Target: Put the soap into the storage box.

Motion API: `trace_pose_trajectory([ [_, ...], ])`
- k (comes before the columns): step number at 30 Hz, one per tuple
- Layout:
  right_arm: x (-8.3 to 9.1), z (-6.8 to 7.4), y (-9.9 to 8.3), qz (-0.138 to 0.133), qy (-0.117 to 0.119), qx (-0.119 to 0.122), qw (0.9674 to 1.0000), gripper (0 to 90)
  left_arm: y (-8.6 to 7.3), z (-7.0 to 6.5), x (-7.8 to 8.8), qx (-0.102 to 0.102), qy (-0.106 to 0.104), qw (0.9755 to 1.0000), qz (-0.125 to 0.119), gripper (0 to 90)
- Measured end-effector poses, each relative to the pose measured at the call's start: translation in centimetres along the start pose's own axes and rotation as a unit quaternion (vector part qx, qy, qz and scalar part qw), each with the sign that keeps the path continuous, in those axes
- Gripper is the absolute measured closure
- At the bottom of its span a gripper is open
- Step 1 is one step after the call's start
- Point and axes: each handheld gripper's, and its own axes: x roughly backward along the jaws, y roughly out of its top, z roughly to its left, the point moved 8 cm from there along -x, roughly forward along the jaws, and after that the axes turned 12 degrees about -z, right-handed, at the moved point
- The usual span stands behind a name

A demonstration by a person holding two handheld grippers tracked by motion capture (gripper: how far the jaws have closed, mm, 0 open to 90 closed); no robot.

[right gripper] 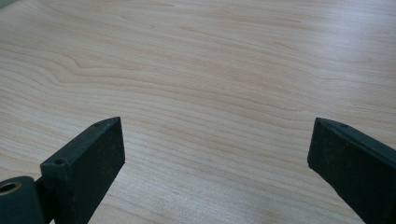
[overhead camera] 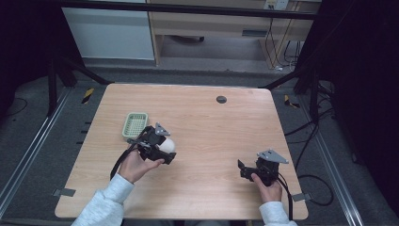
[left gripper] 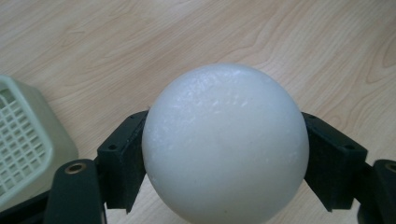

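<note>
On a pale wooden table [overhead camera: 202, 122], left gripper [overhead camera: 162, 148] clamped on a white ball [left gripper: 225, 142] pinched between both pads, a green basket [overhead camera: 135, 125] just beyond the fingertips, and right gripper [overhead camera: 243, 170] spread wide over bare wood, nothing between its fingers.

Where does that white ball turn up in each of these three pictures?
High view: the white ball sits left of centre, gripped by the left gripper, just right of the green basket.
Left gripper view: the ball sits centre, clamped between the two black jaws.
Right gripper view: not in it; open jaws over bare wood.
Shared landmark: the wooden table.
</note>
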Motion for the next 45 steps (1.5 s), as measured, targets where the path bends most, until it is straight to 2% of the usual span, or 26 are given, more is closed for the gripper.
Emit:
trace_pose_trajectory([
  [2, 0.1, 0.1, 0.0, 0.001, 0.001, -0.007, 1.0, 4.3, 0.1, 0.5, 0.2, 0.006, 0.003, 1.0, -0.003, 24.0],
  [7, 0.0, 0.0, 0.0, 0.0, 0.0, 0.0, 1.0, 4.3, 0.4, 1.5, 0.5, 0.017, 0.008, 0.9998, -0.008, 24.0],
  [9, 0.1, 0.1, 0.0, 0.001, 0.001, -0.007, 1.0, 4.3, 0.5, 1.9, 0.6, 0.018, 0.011, 0.9997, -0.009, 24.0],
  [11, 0.0, 0.0, 0.0, -0.001, -0.001, 0.0, 1.0, 4.3, 0.7, 2.5, 0.7, 0.023, 0.018, 0.9995, -0.012, 24.0],
  [12, 0.1, 0.1, 0.0, 0.001, 0.001, -0.007, 1.0, 4.3, 0.8, 2.7, 0.7, 0.025, 0.019, 0.9995, -0.012, 24.0],
  [20, 0.1, 0.2, 0.0, 0.001, 0.002, -0.007, 1.0, 4.3, 1.2, 4.9, 0.8, 0.05, 0.036, 0.9978, -0.025, 24.0],
  [26, 0.1, 0.1, 0.0, 0.001, 0.002, -0.006, 1.0, 4.3, 1.3, 6.5, 0.7, 0.066, 0.05, 0.9963, -0.022, 24.0],
  [37, 0.0, 0.1, 0.0, 0.0, 0.001, 0.001, 1.0, 4.3, 1.1, 9.3, 0.3, 0.073, 0.079, 0.9942, -0.002, 24.0],
  [41, 0.0, 0.1, 0.0, -0.001, 0.001, 0.0, 1.0, 4.3, 1.1, 10.3, 0.0, 0.084, 0.085, 0.9928, -0.004, 24.0],
  [45, 0.0, 0.1, 0.0, -0.001, 0.002, -0.003, 1.0, 4.3, 0.8, 11.1, -0.2, 0.089, 0.089, 0.992, 0.006, 24.0],
])
